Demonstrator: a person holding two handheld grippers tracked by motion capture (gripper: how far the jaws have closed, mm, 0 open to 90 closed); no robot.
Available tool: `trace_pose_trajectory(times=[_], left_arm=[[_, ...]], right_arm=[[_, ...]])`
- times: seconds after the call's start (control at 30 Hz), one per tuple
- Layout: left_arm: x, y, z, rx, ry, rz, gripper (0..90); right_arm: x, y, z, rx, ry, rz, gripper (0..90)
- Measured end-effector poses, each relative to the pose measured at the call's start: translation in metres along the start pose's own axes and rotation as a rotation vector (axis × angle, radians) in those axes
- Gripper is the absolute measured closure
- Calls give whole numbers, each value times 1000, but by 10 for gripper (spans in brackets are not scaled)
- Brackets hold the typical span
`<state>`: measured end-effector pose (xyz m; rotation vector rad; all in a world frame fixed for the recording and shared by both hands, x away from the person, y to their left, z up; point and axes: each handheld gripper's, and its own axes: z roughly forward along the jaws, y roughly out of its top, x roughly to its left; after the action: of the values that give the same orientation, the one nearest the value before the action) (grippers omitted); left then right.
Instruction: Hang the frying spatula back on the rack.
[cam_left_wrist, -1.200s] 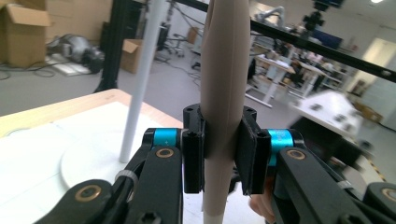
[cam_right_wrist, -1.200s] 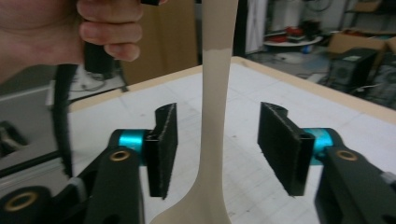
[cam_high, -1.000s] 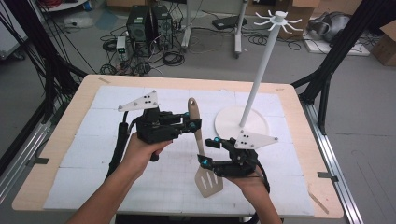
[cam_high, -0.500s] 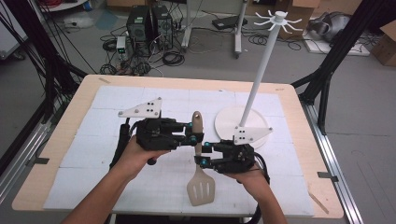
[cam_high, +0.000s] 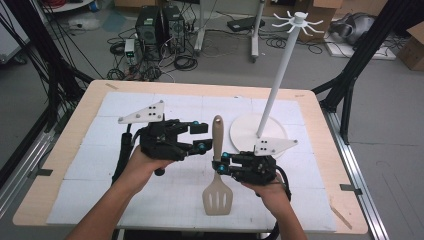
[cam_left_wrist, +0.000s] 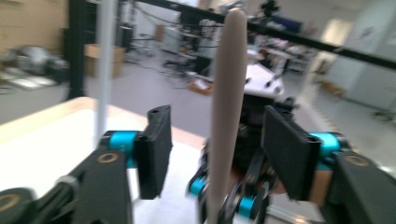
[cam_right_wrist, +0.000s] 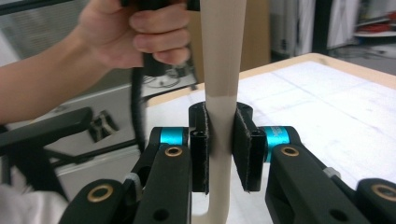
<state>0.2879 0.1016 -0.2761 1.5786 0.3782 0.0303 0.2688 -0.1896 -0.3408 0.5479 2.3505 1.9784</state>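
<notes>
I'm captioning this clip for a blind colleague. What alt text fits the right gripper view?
The right gripper is shut on the handle of a beige plastic slotted spatula, its black pads pressed against both sides. Behind it, the person's hand grips the other gripper above a white-covered wooden table.

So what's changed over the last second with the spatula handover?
The right hand-held gripper has just closed on the beige slotted spatula by its handle. The left hand-held gripper has just opened, its pads clear of the handle, so the spatula has passed from left to right. The spatula swung from tilted to upright. The white hook stand stayed put.
</notes>
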Motion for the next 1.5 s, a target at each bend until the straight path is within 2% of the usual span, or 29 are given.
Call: trace_pose_trajectory(times=[0.07,0.17,0.23,0.33,0.47,0.6,0.77,0.97,1.1,1.3,1.5], left_arm=[[1,-2,-8,4,36,20,335],[1,-10,-23,13,70,36,336],[1,-18,-32,25,97,47,337],[-1,-33,-45,62,152,91,337],[-2,-50,-61,95,209,121,318],[-1,-65,-74,108,218,96,308],[4,-81,-91,96,250,48,247],[8,-100,-106,105,288,7,208],[9,-103,-107,117,293,10,204],[11,-106,-108,122,304,0,203],[12,-107,-109,126,303,-13,207]], right_arm=[[-1,0,-6,-17,-48,15,786],[-4,0,-12,-38,-89,29,786],[-6,2,-17,-50,-112,38,786],[-9,6,-21,-59,-136,48,787],[-13,17,-27,-62,-160,52,786],[-20,33,-34,-57,-206,46,786],[-26,54,-43,-58,-277,45,786],[-36,78,-55,-77,-340,50,786],[-43,91,-61,-79,-375,39,786],[-56,107,-71,-79,-433,49,786],[-65,117,-78,-90,-456,62,786]])
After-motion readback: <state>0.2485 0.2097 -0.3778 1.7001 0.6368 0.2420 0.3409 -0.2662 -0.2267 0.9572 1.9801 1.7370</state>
